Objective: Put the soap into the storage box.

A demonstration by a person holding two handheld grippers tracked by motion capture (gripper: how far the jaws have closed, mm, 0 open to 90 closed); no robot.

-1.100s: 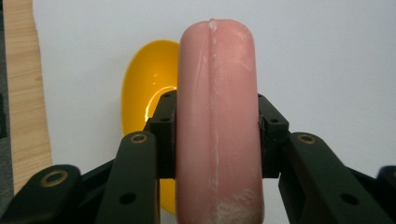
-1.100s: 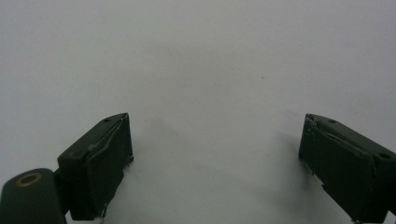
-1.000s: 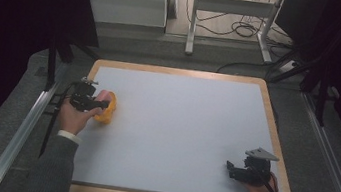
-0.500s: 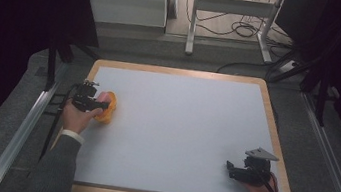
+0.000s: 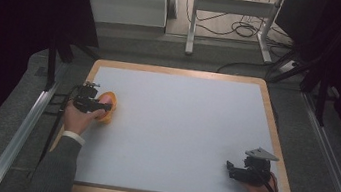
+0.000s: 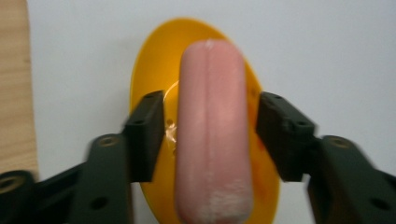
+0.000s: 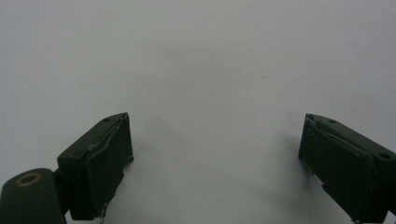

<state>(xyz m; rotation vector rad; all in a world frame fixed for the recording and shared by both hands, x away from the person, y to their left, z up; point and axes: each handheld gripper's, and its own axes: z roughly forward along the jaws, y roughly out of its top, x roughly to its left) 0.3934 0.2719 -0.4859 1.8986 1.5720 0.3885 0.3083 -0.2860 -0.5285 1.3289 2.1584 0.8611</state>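
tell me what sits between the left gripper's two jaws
A pink sausage lies between them on a yellow plate; the left gripper has just been opening, with gaps either side, per the left gripper view.

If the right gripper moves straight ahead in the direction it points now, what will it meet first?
Probably nothing: the right gripper, jaws open, faces bare white table surface. In the high view it points left, while the sausage on the yellow plate lies farther up, seemingly off that line.

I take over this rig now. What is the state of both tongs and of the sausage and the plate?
Left tongs: jaws have just been opening, gaps show on both sides of the pink sausage.
Sausage lies on the orange plate, at the table's left edge.
Right tongs: open, empty, over bare table at the near right.
Done: sausage set on plate. Left: draw the left tongs back.
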